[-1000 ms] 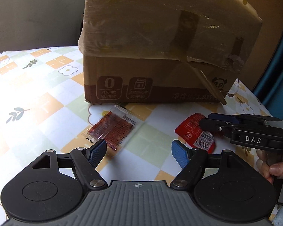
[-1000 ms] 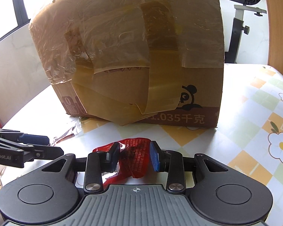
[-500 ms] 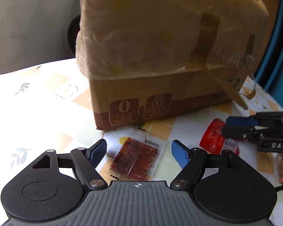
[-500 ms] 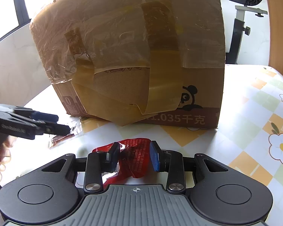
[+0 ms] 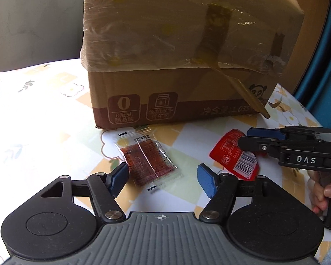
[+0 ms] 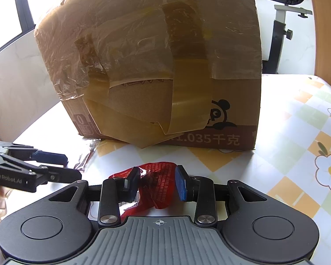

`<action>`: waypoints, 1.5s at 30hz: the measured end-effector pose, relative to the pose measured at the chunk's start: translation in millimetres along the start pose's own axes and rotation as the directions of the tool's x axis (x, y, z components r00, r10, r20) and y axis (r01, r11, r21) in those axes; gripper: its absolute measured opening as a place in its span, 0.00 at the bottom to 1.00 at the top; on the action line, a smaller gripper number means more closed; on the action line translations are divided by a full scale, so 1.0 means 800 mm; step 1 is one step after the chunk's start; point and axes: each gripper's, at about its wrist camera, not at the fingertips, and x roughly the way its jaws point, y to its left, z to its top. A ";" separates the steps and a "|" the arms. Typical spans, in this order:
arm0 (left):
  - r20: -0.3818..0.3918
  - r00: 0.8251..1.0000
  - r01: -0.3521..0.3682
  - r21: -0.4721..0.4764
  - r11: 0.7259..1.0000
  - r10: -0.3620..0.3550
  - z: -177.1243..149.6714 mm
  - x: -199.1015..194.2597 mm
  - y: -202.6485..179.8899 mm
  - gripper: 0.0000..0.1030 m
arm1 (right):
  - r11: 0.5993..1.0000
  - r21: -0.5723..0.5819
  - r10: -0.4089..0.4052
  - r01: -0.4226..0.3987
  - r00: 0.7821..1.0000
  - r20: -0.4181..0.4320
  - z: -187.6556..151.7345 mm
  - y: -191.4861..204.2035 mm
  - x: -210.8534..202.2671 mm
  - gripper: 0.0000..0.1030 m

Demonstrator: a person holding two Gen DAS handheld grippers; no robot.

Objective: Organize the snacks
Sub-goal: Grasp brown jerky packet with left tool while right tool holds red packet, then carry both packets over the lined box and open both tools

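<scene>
Now clear snack packet (image 5: pixel 149 160) lies between left gripper (image 5: pixel 163 177) pads.

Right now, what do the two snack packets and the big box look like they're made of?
Clear packet: thin glossy plastic film, seemingly; dark red contents show through.
Red packet: shiny printed film, probably plastic; it crumples and glints in the right tongs.
Box: brown matte cardboard, patched with wrinkled glossy tape.

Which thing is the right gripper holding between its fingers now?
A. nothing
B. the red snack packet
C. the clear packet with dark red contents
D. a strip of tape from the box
B: the right gripper is shut on the crumpled red snack packet, pinched from both sides.
</scene>
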 end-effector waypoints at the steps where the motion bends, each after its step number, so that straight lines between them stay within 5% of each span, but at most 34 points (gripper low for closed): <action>1: 0.003 1.000 -0.012 -0.014 1.000 0.012 0.002 0.003 0.002 0.66 | 1.000 -0.001 0.000 0.000 1.000 0.000 0.000 0.000 0.000 0.31; 6: 0.006 0.998 -0.065 -0.104 0.992 0.066 0.016 0.013 0.010 0.66 | 1.000 0.000 0.000 0.000 1.000 0.000 0.001 0.000 0.000 0.31; 15: 0.036 0.970 -0.240 -0.051 0.969 0.242 0.016 0.030 -0.024 0.62 | 1.000 0.002 0.002 -0.002 1.000 0.000 0.001 0.000 0.000 0.31; 17: 0.050 0.968 -0.241 -0.063 0.968 0.245 0.013 0.026 -0.026 0.49 | 1.000 0.002 0.002 -0.002 1.000 0.000 0.001 0.001 0.000 0.31; 20: 0.054 0.973 -0.218 -0.083 0.972 0.223 0.009 0.020 -0.022 0.45 | 1.000 0.002 0.002 -0.002 1.000 0.000 0.001 0.001 0.000 0.31; 29: 0.066 0.979 -0.186 -0.096 0.978 0.192 -0.031 -0.010 -0.026 0.44 | 1.000 0.001 0.002 -0.002 1.000 0.000 0.001 0.000 0.000 0.31; 45: 0.074 0.983 -0.154 -0.160 0.975 0.168 -0.042 -0.032 -0.030 0.42 | 1.000 -0.008 -0.004 0.004 1.000 -0.003 0.002 0.002 0.000 0.31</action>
